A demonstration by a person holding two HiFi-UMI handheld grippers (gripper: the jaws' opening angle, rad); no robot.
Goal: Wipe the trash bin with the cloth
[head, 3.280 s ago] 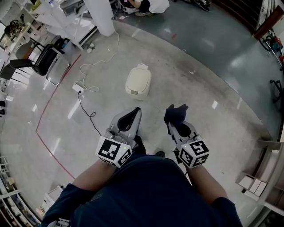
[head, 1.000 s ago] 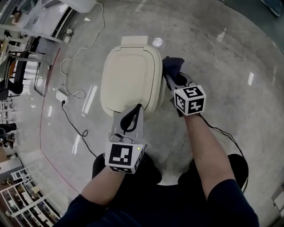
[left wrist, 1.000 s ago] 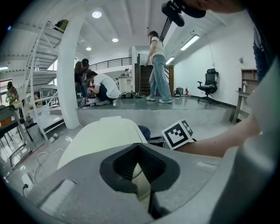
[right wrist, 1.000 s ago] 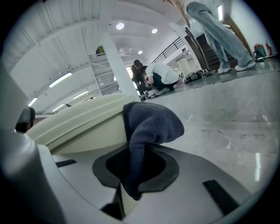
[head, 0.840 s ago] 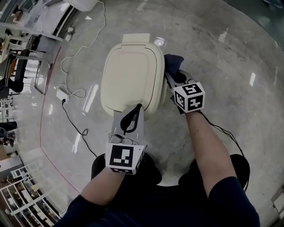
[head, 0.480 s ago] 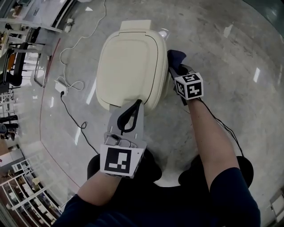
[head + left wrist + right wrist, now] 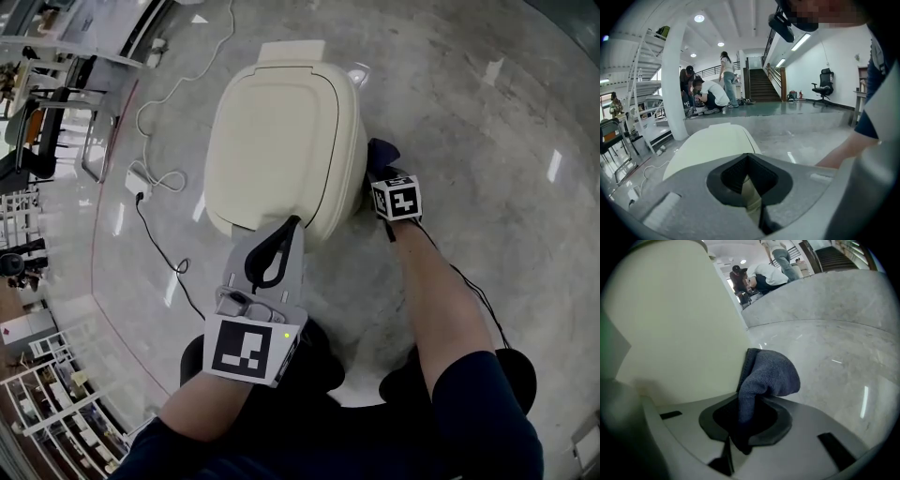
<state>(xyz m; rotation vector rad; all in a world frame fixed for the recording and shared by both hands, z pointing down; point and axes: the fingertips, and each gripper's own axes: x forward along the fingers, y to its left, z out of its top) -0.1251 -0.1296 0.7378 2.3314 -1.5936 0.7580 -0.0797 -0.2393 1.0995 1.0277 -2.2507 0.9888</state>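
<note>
A cream trash bin (image 7: 281, 131) with its lid closed stands on the floor in front of me. My right gripper (image 7: 380, 171) is shut on a dark blue cloth (image 7: 382, 153), and the cloth lies against the bin's right side. In the right gripper view the cloth (image 7: 768, 373) bulges out of the right gripper (image 7: 749, 401) and touches the bin wall (image 7: 670, 324). My left gripper (image 7: 292, 223) is shut and holds nothing, its tip at the near edge of the lid. The left gripper (image 7: 749, 158) points over the lid (image 7: 710, 143).
A white cable and a power strip (image 7: 141, 178) lie on the floor left of the bin. Chairs (image 7: 42, 141) and shelves stand at the far left. Beyond the bin are a white pillar (image 7: 672, 79), several people (image 7: 710, 91) and stairs (image 7: 761, 86).
The right gripper has slid the cloth along the bin's right side toward me and lower. The left gripper stays at the lid's near edge. Earlier I stood farther from the bin.
</note>
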